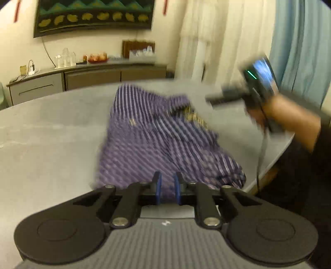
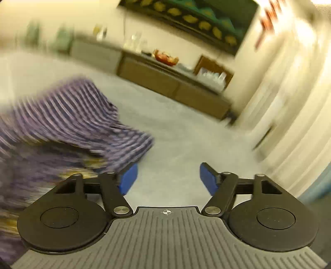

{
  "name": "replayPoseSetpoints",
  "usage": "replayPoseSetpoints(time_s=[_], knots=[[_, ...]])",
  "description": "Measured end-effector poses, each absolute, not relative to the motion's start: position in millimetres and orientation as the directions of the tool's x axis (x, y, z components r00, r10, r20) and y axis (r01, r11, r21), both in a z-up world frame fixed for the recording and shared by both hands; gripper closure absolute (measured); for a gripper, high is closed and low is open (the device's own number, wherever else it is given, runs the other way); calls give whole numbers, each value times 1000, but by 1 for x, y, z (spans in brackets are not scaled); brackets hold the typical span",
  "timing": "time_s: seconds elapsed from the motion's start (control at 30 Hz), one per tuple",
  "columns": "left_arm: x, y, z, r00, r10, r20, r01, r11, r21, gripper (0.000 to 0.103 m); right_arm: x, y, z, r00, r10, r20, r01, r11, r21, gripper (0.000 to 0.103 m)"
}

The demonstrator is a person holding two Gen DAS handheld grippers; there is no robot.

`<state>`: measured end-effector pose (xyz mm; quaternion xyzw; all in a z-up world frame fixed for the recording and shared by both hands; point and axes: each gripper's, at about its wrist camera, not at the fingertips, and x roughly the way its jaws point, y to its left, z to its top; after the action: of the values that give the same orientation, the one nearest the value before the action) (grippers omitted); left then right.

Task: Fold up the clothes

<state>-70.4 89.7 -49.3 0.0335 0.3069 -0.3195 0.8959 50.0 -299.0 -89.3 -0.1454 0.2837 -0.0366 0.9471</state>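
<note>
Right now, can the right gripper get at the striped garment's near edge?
Probably yes. The right gripper is open over bare table, with the striped garment just beside its left pad and nothing between them.

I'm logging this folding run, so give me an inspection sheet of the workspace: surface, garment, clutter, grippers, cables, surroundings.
Surface: grey table, bare around the garment.
Job's things: purple striped garment, bunched, not flat; near edge between the left gripper's pads.
Clutter: nothing seen on the table.
Grippers: left gripper nearly closed on the garment; right gripper open, holding nothing, beside the cloth.
Cables: a black cable hangs from the right gripper.
Surroundings: sideboard with a fruit bowl and glassware, wall hanging, curtains. Both views are blurred.
</note>
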Motion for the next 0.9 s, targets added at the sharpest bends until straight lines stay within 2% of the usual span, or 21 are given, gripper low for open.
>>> replayPoseSetpoints(time_s=[0.07, 0.17, 0.27, 0.37, 0.43, 0.57, 0.67, 0.77, 0.8, 0.87, 0.9], knots=[[-42, 95, -42, 636, -523, -567, 563, 817, -122, 84, 24, -304, -86, 838, -16, -546, -63, 990, -126, 28], [16, 85, -33, 670, -477, -569, 562, 827, -32, 80, -18, -296, -83, 840, 226, -493, -236, 971, 44, 27], [87, 52, -28, 645, -483, -592, 626, 778, 48, 77, -42, -245, -91, 784, 393, -481, -446, 895, 4, 27], [140, -6, -37, 594, -506, -626, 704, 704, 99, 77, -44, -198, -114, 715, 437, -546, -561, 825, -74, 28], [169, -41, -54, 571, -493, -656, 725, 678, 121, 77, -35, -197, -129, 678, 392, -622, -562, 822, -94, 35], [202, -75, -98, 540, -402, -740, 719, 677, 157, 77, -5, -235, -137, 569, 408, -714, -550, 834, 38, 36], [208, -62, -107, 559, -352, -751, 638, 761, 119, 81, 23, -265, -138, 540, 367, -758, -560, 829, 3, 34], [191, -34, -106, 598, -264, -757, 486, 870, 81, 83, 68, -303, -135, 582, 223, -782, -520, 842, -147, 31], [179, -25, -104, 598, -261, -758, 455, 889, 53, 83, 87, -319, -135, 623, 128, -772, -468, 851, -236, 31], [151, -14, -100, 594, -277, -755, 419, 908, -4, 83, 127, -351, -146, 717, -213, -664, -217, 837, -502, 28], [137, -10, -94, 607, -300, -736, 420, 907, -23, 79, 141, -366, -151, 718, -357, -598, -85, 807, -584, 36]])
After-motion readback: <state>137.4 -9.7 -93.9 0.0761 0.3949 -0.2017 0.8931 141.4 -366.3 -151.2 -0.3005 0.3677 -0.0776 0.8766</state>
